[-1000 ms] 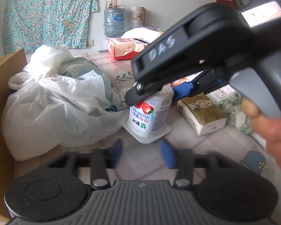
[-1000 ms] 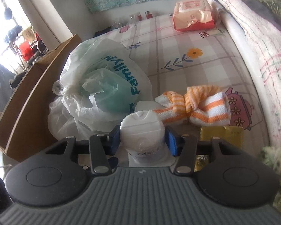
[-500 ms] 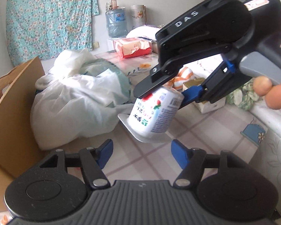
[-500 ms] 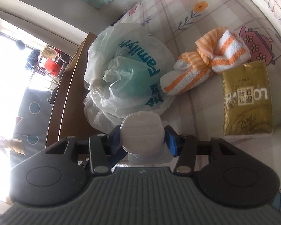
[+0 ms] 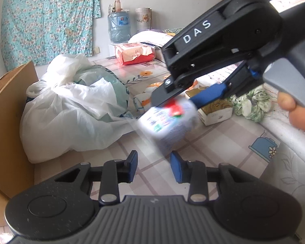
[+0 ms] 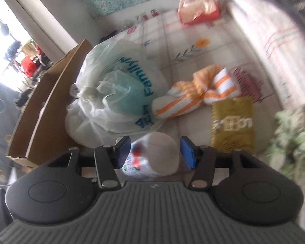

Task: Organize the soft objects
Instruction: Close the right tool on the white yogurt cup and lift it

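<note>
The right gripper (image 6: pixel 155 152) is being opened: a clear gap is showing between each blue pad and the yogurt cup (image 6: pixel 152 155), so the cup is no longer being clamped. In the left wrist view the cup (image 5: pixel 168 122) is being smeared by motion blur just under the right gripper's (image 5: pixel 183 99) fingers, tilted, above the checked bedsheet (image 5: pixel 223 142); whether it is being touched at all cannot be told. The left gripper (image 5: pixel 153 165) is being closed to a narrow gap, with nothing between its pads.

Risks, as judged:
- The cup is likely being dropped; a bounce or roll toward the white plastic bag (image 5: pixel 71 111) or off the bed edge is being risked.
- If the foil lid is being landed on, a burst and a spill over the sheet and the gold tissue pack (image 6: pixel 231 124) is being risked.
- The striped orange towel (image 6: pixel 195 93) and green scrunchie (image 5: pixel 252 103) are being left lying loose nearby and could be soiled.
- The cardboard box (image 5: pixel 12 101) is standing well to one side, so a miss is being risked.
</note>
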### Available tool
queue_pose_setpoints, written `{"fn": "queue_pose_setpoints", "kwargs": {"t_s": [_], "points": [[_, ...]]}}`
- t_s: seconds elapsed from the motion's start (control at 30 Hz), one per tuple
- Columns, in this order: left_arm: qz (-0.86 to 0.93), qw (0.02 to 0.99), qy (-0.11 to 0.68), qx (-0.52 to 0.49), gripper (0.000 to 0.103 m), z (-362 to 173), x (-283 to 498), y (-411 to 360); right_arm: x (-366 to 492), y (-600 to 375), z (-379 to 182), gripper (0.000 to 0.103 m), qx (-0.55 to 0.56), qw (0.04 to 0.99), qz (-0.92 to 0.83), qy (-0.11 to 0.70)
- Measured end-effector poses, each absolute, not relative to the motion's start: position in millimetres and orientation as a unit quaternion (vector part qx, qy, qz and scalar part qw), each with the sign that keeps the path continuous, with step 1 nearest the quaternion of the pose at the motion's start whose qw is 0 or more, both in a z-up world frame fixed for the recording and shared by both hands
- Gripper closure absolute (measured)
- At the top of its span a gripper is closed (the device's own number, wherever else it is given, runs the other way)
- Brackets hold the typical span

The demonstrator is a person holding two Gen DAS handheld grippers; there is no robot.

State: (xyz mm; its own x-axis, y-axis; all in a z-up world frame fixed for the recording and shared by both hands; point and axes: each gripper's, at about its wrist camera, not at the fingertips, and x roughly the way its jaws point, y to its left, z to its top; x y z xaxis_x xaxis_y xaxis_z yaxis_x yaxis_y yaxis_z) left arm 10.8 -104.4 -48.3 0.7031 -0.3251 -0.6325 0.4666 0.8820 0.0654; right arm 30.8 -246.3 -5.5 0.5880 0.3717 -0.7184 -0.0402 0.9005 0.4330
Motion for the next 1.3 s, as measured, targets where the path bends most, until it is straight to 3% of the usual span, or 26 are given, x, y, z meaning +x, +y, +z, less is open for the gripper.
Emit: {"fn": "queue_pose_setpoints", "kwargs": {"t_s": [0.03, 0.2, 0.4, 0.57, 0.63, 0.8, 1.03, 1.3], "points": [[-0.219, 0.916, 0.319, 0.111, 0.066, -49.0, 10.7, -104.6, 29.5, -247.3, -4.2, 0.044, 0.186, 0.873, 0.115, 0.436], [-0.220, 0.913, 0.323, 0.114, 0.066, -52.1, 12.5, -105.8, 25.9, -252.7, -4.4, 0.043, 0.183, 0.872, 0.115, 0.439], [-0.219, 0.911, 0.330, 0.111, 0.066, -57.2, 13.2, -105.0, 26.8, -227.2, -4.1, 0.027, 0.123, 0.877, 0.114, 0.451], [-0.223, 0.912, 0.327, 0.110, 0.066, -59.8, 9.1, -103.2, 35.8, -215.6, -13.4, 0.028, 0.095, 0.874, 0.099, 0.466], [-0.224, 0.912, 0.327, 0.110, 0.066, -59.4, 9.3, -101.7, 38.4, -215.3, -18.9, 0.039, 0.097, 0.871, 0.092, 0.473], [-0.225, 0.913, 0.322, 0.110, 0.064, -56.3, 10.8, -97.7, 40.3, -228.6, -21.8, 0.040, 0.151, 0.865, 0.097, 0.469], [-0.216, 0.918, 0.314, 0.105, 0.063, -52.0, 13.0, -93.7, 50.9, -254.4, -44.6, 0.040, 0.342, 0.807, 0.158, 0.455], [-0.208, 0.920, 0.318, 0.100, 0.062, -51.1, 18.4, -92.4, 48.3, -260.6, -49.0, 0.039, 0.355, 0.805, 0.154, 0.450]]}}
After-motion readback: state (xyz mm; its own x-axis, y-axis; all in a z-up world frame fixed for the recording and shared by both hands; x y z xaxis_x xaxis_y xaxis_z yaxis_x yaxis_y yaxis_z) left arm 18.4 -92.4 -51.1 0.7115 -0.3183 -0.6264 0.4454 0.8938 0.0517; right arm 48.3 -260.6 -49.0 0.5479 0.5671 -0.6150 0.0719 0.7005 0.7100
